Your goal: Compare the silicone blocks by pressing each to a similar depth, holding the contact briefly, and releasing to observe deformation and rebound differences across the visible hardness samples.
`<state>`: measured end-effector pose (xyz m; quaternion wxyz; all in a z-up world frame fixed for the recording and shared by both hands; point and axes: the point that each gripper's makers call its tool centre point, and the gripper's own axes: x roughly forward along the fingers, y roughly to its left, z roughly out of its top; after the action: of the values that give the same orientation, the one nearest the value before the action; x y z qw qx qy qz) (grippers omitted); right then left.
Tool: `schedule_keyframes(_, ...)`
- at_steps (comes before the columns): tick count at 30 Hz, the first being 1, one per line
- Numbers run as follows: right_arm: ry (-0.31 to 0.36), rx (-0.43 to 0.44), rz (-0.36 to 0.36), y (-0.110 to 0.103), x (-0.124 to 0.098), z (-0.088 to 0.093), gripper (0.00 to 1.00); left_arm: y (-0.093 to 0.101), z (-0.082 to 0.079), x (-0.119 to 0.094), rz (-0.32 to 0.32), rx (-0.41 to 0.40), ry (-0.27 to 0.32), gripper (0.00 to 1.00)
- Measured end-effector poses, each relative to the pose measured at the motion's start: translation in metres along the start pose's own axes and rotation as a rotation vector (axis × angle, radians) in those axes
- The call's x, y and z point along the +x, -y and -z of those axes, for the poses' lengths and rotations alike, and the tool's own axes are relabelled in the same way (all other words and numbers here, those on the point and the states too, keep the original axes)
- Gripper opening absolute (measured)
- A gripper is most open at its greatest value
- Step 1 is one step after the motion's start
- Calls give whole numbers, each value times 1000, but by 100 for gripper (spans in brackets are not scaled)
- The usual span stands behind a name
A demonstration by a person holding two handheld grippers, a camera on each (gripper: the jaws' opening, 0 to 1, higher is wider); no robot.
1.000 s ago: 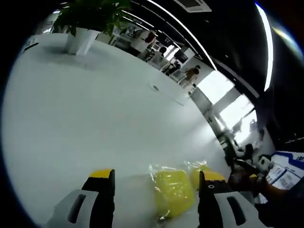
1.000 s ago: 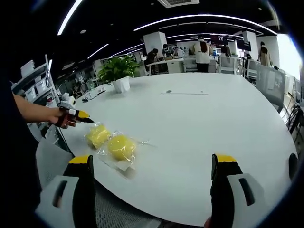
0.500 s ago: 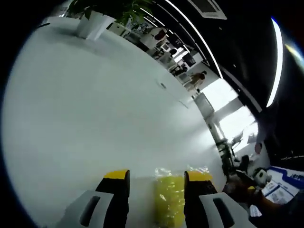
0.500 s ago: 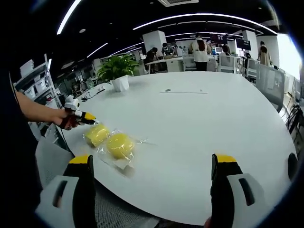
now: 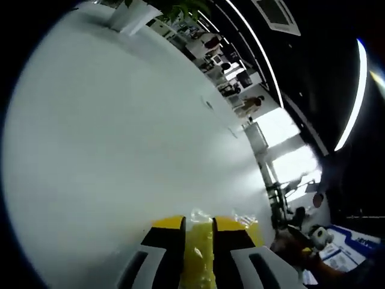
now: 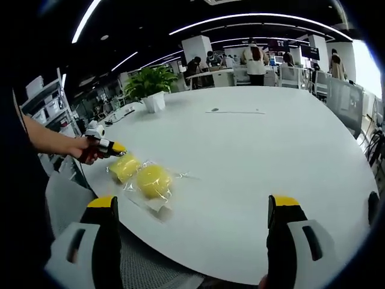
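We pinch one yellow block at the table's edge while the other gripper waits.

On the big white table (image 6: 252,156), two bagged yellow blocks sit at nine o'clock in the right gripper view. Our left gripper (image 5: 197,227) has its jaws nearly together, squeezing the first block (image 5: 198,259) at six o'clock in its own view. The second block (image 6: 153,180) lies just beside it. Our right gripper (image 6: 195,211) stays spread wide, holding nothing. A potted plant (image 6: 150,90) stands at eleven o'clock.

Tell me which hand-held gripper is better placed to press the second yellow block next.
Left, probably. The left hand-held gripper is squeezing the far yellow block, right beside the near yellow block. The right hand-held gripper hangs open, off the white table.
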<state>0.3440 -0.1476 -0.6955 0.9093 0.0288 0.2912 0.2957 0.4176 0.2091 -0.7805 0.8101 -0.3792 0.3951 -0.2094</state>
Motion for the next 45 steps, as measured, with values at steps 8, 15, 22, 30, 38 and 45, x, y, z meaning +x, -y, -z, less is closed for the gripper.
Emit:
schedule_keyframes(8, -5, 4, -4, 1, 0, 2, 96, -5, 2, -2, -23, 17, -8, 0)
schedule_keyframes(15, -9, 7, -8, 0, 0, 5, 96, -5, 4, -4, -39, -12, -4, 0)
schedule_keyframes(22, -6, 10, -13, -2, 0, 4, 96, -3, 8, -5, -26, -105, -24, 0)
schedule_keyframes(30, -11, 7, -20, -4, 0, 6, 96, 6, 7, -6, 1, -112, -1, 0)
schedule_keyframes(38, -9, -1, -22, -5, 0, 4, 96, 8, 6, -13, -15, -74, 33, 0)
schedule_keyframes(45, 0, -7, -24, -7, 1, -2, 96, 23, -6, -22, 35, -73, 109, 0)
